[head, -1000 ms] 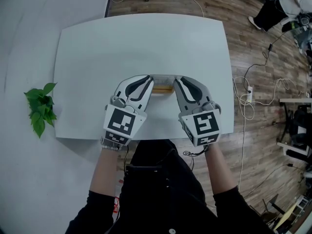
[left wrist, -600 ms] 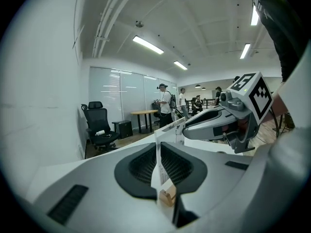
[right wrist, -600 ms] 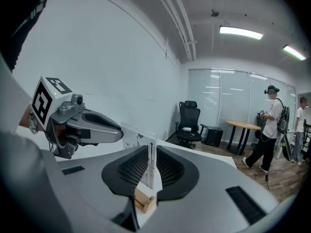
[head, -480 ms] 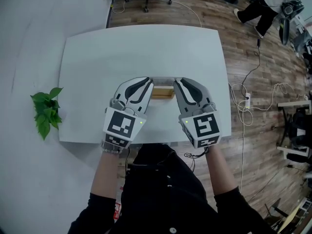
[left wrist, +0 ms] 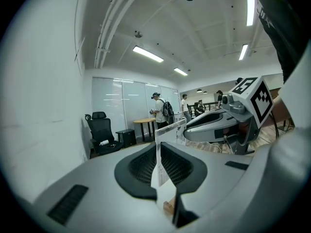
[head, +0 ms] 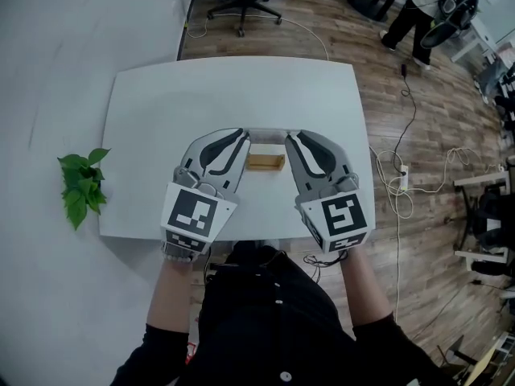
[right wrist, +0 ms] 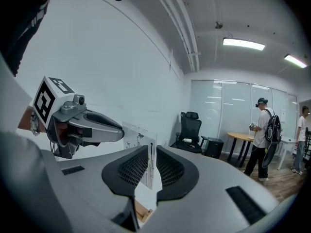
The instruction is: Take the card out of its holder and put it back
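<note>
Card (head: pixel 266 132) first: it stands upright and edge-on, pinched at both short ends. The left gripper (head: pixel 244 138) has its jaws closed on the 9 o'clock end. The right gripper (head: pixel 290 137) is clamped on the 3 o'clock end, its ribbed pads pressing the thin sheet from both faces.

Toward 6 o'clock from the card's edge, the wooden holder (head: pixel 265 162) sits on the white table (head: pixel 161 103). Nothing is holding it down. The card looks raised over the holder, but I can't tell whether its bottom edge is fully clear of the slot.

To do this step well, I'd say both hands should travel together and stay level, so the sheet neither bows nor twists. The card should stay vertical and in line with the slot. A skewed entry would likely shove or tip that small block.
</note>
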Tool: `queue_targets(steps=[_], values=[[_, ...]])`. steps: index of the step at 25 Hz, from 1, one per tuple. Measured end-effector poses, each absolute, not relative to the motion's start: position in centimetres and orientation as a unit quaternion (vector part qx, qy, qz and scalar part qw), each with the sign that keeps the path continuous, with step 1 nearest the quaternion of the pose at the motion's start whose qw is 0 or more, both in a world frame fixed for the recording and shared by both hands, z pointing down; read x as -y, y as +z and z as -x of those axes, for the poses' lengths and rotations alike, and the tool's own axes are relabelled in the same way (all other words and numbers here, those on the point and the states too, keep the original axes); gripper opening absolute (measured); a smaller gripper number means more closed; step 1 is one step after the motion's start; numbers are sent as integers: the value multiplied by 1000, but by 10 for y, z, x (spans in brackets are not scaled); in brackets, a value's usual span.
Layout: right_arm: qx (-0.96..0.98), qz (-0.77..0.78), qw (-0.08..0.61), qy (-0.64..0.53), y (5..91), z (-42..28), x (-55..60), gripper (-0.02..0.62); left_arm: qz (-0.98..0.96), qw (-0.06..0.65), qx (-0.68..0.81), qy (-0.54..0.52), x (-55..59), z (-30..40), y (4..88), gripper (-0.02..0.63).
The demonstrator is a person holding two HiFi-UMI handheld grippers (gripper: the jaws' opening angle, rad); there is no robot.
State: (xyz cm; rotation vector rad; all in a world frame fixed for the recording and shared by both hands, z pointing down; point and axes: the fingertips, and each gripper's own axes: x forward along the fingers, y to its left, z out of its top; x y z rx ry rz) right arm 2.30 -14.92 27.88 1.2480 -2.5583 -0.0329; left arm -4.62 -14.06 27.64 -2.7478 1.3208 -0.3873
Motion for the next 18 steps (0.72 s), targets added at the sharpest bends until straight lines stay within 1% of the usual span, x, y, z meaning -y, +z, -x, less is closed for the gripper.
queue_targets(steps=[10, 14, 18], values=[[891, -435, 119, -50, 228, -26, 131, 83, 887, 84, -440, -111, 122, 43, 224, 40], [895, -428, 112, -54, 216, -25, 123, 82, 885, 90, -444, -106, 114, 43, 211, 40], [896, -426, 108, -62, 207, -24, 119, 83, 878, 74, -464, -96, 108, 45, 200, 40]])
